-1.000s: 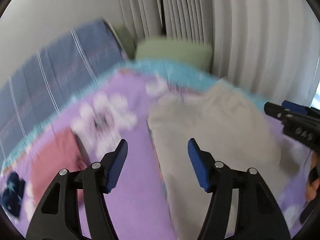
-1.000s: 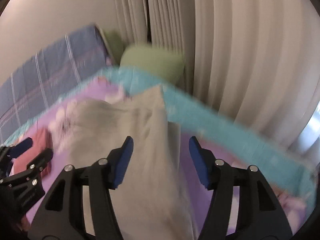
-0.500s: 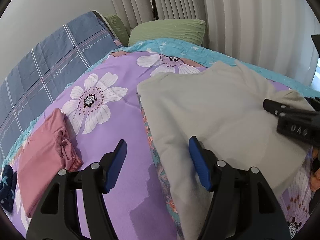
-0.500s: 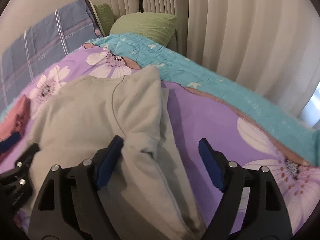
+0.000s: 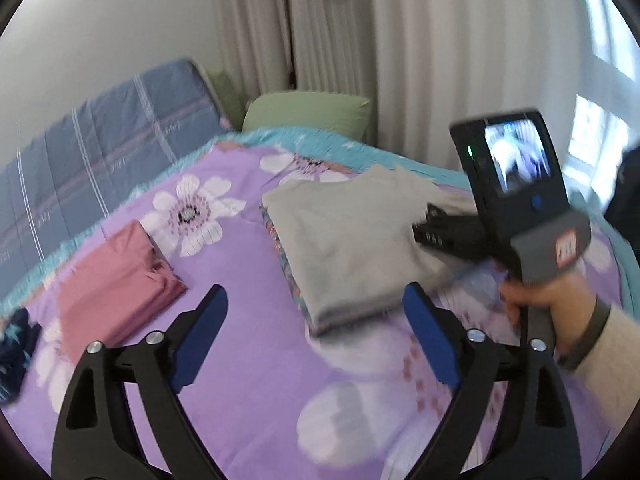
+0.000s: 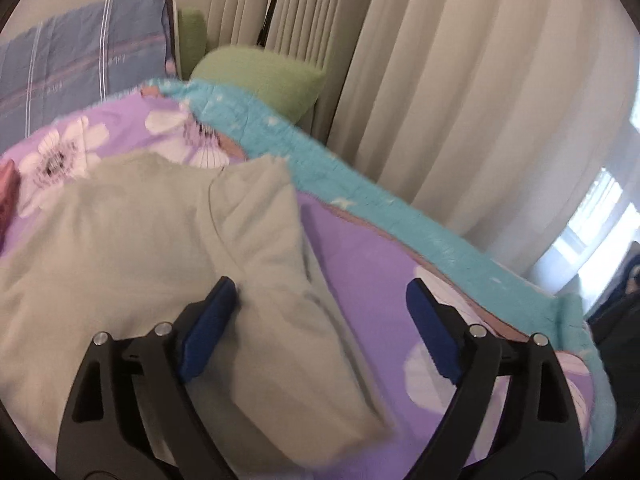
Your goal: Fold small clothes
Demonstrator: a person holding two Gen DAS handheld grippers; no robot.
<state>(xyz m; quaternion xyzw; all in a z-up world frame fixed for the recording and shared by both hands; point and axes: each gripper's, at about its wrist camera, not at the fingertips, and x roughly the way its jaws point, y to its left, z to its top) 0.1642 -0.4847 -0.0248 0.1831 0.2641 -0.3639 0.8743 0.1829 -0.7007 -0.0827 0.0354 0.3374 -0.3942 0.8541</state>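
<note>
**Grey top flat on the bed, both claws wide open**

Biggest thing first: the purple flowered bedspread [image 5: 248,360] covers pretty much the whole bed, with a turquoise border [image 6: 360,196] running along the far edge by the curtains [image 6: 460,100]; a blue checked quilt [image 5: 100,160] sits up against the wall and a green pillow [image 5: 308,114] is tucked in the corner.

The grey top [image 5: 344,240] lies on the bedspread, folded into a rough rectangle with something patterned peeking out under its left edge; from the right wrist view one sleeve [image 6: 280,272] is doubled over on the right side. Well off to the left there's a folded pink garment [image 5: 116,280], and a dark blue patterned item [image 5: 16,344] at the frame edge — too blurry to say what.

Left gripper [image 5: 316,340] hovers above bare bedspread near the top's corner, jaws spread wide, nothing in them; right gripper [image 6: 320,332] is also spread wide and empty — its left finger [image 6: 208,332] sits over the sleeve, though I can't tell if it touches. The right hand [image 5: 560,304] holds the handle.
</note>
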